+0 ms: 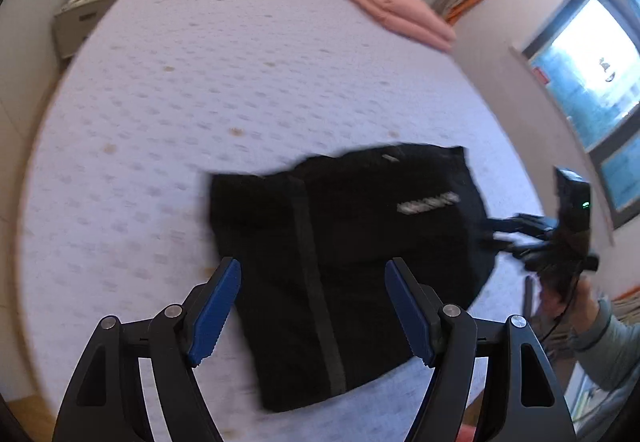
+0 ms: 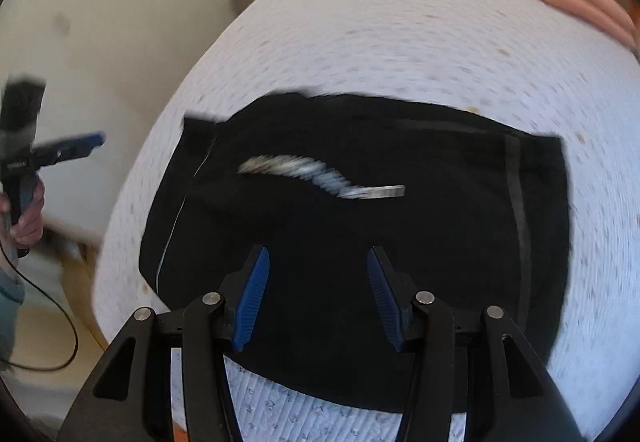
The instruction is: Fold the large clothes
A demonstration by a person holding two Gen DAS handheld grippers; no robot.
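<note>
Blue ribbed tool (image 1: 312,306) gapes over folded black garment (image 1: 340,262); quilted mattress (image 1: 200,81).

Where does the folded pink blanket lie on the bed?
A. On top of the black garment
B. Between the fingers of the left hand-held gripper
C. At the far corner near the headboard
C: the pink blanket lies at the mattress corner by the headboard, apart from the black garment.
</note>
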